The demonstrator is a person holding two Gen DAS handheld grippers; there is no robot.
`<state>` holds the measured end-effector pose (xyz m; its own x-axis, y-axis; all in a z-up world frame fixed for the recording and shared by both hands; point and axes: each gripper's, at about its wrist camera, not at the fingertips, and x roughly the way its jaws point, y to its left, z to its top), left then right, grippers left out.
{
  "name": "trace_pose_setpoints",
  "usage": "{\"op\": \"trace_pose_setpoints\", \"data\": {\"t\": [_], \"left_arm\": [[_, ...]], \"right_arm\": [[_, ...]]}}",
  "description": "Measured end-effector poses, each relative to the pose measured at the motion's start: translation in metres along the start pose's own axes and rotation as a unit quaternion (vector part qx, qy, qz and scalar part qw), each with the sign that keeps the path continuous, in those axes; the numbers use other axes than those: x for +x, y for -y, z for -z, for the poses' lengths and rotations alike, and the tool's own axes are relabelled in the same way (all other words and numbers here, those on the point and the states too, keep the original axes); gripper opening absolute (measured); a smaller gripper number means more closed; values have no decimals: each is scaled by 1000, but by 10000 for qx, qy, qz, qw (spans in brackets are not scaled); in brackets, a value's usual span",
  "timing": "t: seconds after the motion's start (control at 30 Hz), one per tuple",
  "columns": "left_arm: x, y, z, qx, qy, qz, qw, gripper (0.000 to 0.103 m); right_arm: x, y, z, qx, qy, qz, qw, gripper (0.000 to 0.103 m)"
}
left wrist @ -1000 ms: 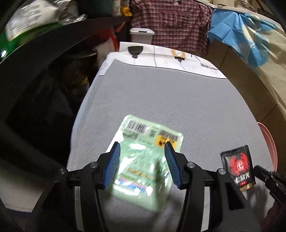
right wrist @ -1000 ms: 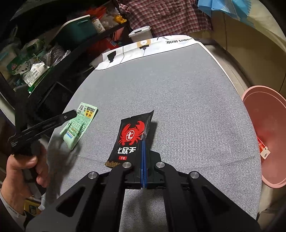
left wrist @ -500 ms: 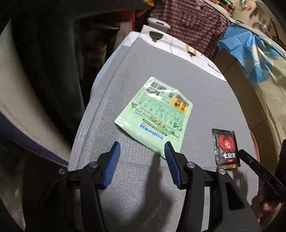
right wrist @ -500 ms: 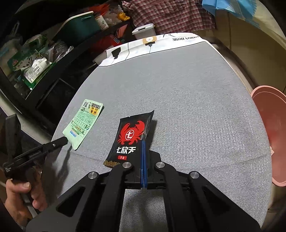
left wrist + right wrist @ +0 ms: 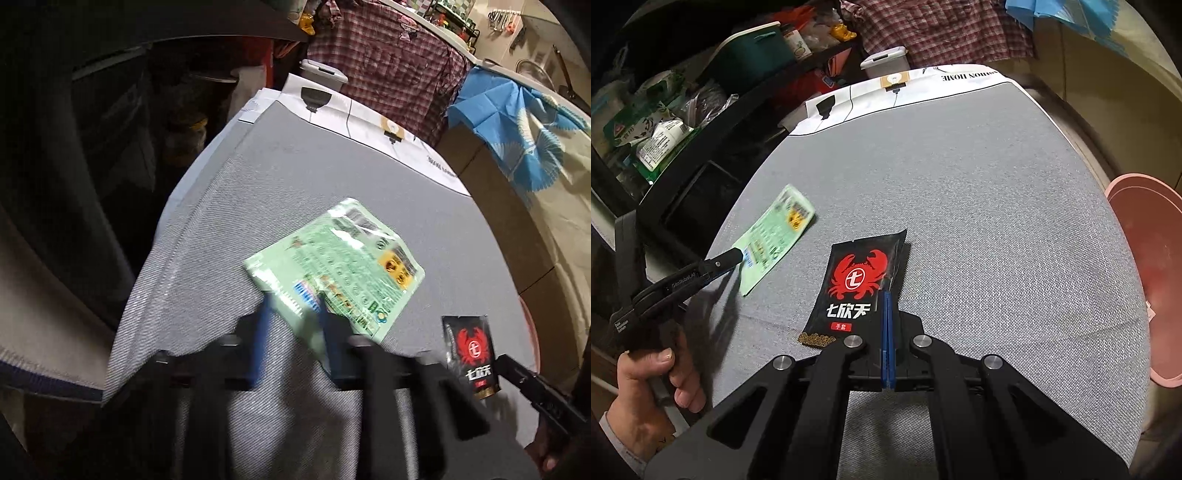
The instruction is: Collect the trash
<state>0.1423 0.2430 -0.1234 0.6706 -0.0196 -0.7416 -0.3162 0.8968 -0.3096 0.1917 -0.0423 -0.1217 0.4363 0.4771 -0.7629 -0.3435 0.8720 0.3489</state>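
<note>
The right gripper (image 5: 888,325) has its blue pads pressed together on the right edge of a black sachet (image 5: 862,284) printed with a red crab, which lies flat on the grey cloth-covered table (image 5: 979,221). Off to the left, the left gripper (image 5: 293,325) is blurred, its blue fingers (image 5: 258,332) a little apart and straddling the near corner of a pale green wrapper (image 5: 340,269); whether they actually grip it I cannot tell. From the right wrist view that wrapper's near end meets the gripper's tip and its far end looks tilted up from the cloth. The person's left hand (image 5: 646,398) is wrapped around the black handle. Just past the table's right edge sits a pink basin (image 5: 1145,277). At the far end a white printed sheet (image 5: 905,88) covers the table, with a plaid shirt (image 5: 388,66) and a blue patterned cloth (image 5: 517,122) hanging behind it. Cluttered dark shelves (image 5: 665,110) run along the left.
</note>
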Motion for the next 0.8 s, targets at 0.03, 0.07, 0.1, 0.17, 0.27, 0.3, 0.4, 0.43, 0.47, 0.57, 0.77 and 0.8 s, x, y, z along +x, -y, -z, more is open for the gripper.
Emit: {"op": "trace_pose_setpoints", "data": {"t": [0.03,0.07,0.1,0.17,0.27,0.3,0.4,0.43,0.47,0.57,0.77,0.8], "left_arm": [[-1,2,0,31,54,83,9999,17],[-1,5,-1,71,56,174,9998,17],[0,6,-1,97,42,219,9997,17],[2,10,-1,124,-5,270,9996,17],[5,14,-2,153,-46,169,9997,18],[6,16,-4,205,-43,124,9997,20],[2,26,-10,439,102,-17,9990,33],[1,29,-11,481,132,-76,9987,34],[1,33,-13,510,152,-164,9984,34],[5,52,-18,588,100,-455,9972,39],[24,94,-27,712,254,-959,9925,43],[28,101,-29,722,272,-1089,9911,43]], "right_arm": [[0,0,0,2,-1,-2,10000,0],[1,0,0,2,-4,-2,10000,0],[2,0,-1,2,-14,-9,10000,0],[3,-1,-1,-8,-26,-14,10000,0],[3,-2,0,-26,-27,-16,10000,0],[3,-2,0,-28,-20,-12,10000,0],[0,-1,0,-23,18,14,10000,0],[-1,0,0,-19,36,39,10000,0],[-1,1,-1,-6,48,63,10000,0],[-3,6,-2,62,77,112,9999,0],[-7,13,-4,105,109,145,9998,0],[-8,15,-4,121,118,148,9997,0]]}}
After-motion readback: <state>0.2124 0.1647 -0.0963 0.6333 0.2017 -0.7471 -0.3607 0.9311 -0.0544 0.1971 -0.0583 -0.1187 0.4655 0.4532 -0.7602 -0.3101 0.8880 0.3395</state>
